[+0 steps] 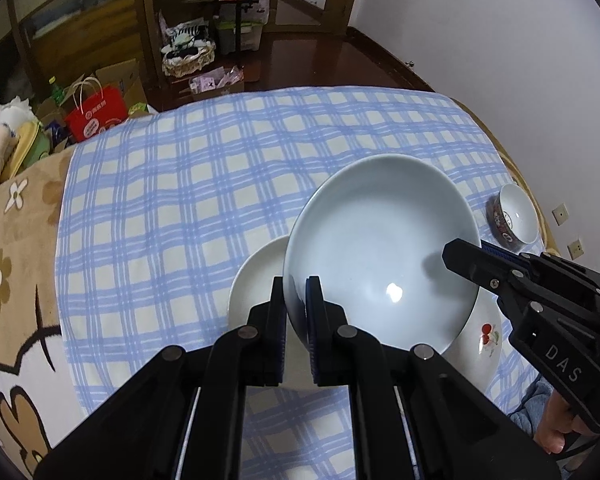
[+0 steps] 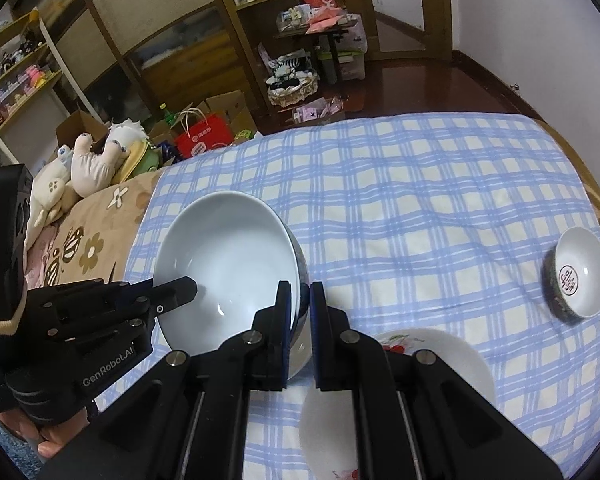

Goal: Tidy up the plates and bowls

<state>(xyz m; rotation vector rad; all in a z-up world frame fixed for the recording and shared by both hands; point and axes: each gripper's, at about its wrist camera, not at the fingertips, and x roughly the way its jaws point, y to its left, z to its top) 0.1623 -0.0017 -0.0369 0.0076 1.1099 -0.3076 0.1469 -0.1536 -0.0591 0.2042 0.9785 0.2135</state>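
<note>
A large pale blue bowl [image 1: 380, 240] [image 2: 228, 256] hangs tilted over the blue checked cloth [image 1: 188, 184]. My left gripper [image 1: 296, 284] is shut on its near rim, one finger inside and one outside. My right gripper [image 1: 458, 258] [image 2: 300, 288] is shut on the opposite rim. In the right wrist view the left gripper [image 2: 186, 288] reaches in from the left. A white plate with a cherry print [image 1: 488, 332] [image 2: 440, 356] lies flat under and beside the bowl, partly hidden. A small patterned bowl [image 1: 516, 216] [image 2: 580, 280] lies tipped on its side near the cloth's right edge.
A brown flowered blanket [image 1: 16, 240] covers the surface left of the cloth, with stuffed toys [image 2: 92, 160] at its far end. Beyond the far edge are a red paper bag [image 1: 96, 114], boxes and shelves on a dark wood floor. A white wall [image 1: 500, 40] stands on the right.
</note>
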